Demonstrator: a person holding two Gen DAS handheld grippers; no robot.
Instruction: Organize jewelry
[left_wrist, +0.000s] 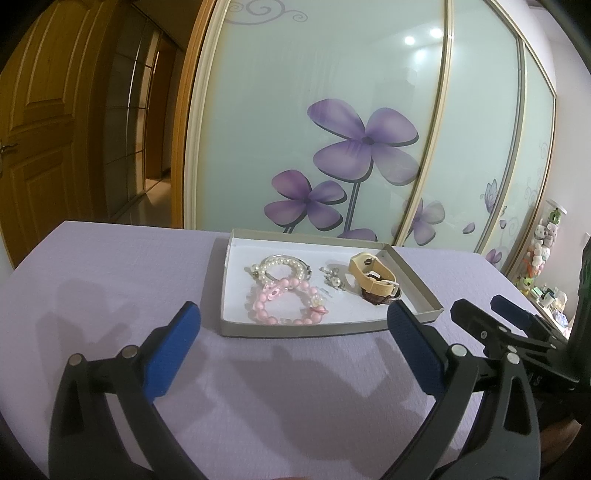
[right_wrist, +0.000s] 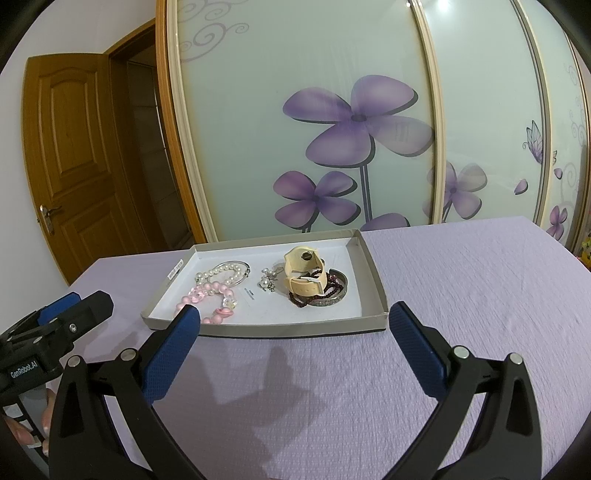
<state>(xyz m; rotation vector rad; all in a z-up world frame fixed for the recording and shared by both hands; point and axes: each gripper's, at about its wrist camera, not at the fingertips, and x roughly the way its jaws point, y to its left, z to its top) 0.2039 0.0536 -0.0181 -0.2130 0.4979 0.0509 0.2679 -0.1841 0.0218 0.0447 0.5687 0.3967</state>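
Note:
A shallow grey cardboard tray (left_wrist: 413, 280) (right_wrist: 373, 266) with a white floor lies on the lilac tablecloth. Inside it lie a pink bead bracelet (left_wrist: 284, 302) (right_wrist: 212, 291), a white pearl bracelet (left_wrist: 282, 266) (right_wrist: 225, 273), small pearl earrings (left_wrist: 332, 280) (right_wrist: 267, 282), a cream strap watch (left_wrist: 373, 277) (right_wrist: 304, 273), and a dark red bead bracelet with a metal bangle (right_wrist: 328, 295). My left gripper (left_wrist: 293, 325) is open just short of the tray's near edge. My right gripper (right_wrist: 293, 325) is open too, nothing between its fingers, also near the tray's front wall.
A sliding wardrobe door (left_wrist: 332, 129) with purple flowers stands right behind the table. A wooden door (right_wrist: 74, 147) is at the left. A clear tube of plush toys (left_wrist: 543, 243) stands at the right. Bare lilac cloth (right_wrist: 480, 277) lies to the tray's right and front.

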